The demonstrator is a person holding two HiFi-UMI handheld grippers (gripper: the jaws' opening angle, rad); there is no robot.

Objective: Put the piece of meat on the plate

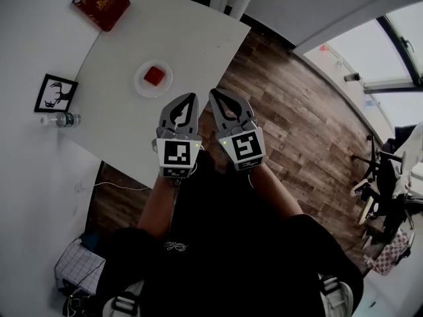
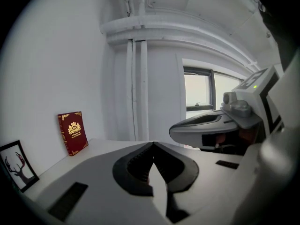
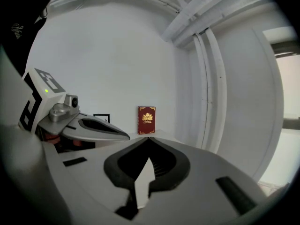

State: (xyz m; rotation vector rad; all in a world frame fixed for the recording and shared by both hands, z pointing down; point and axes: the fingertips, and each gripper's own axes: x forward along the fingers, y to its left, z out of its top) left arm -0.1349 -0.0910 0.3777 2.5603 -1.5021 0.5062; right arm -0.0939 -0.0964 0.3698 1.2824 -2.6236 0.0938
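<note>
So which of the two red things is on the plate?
The small piece of meat, in the middle of the white plate. The red book with gold print stands upright, away from the plate.

Red square piece of meat point(image 1: 154, 75), flat, centred on round white plate point(image 1: 141, 84)

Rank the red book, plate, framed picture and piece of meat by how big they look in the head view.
Largest to smallest:
1. red book
2. plate and framed picture: they look about alike, so I won't rank one over the other
3. piece of meat
</note>
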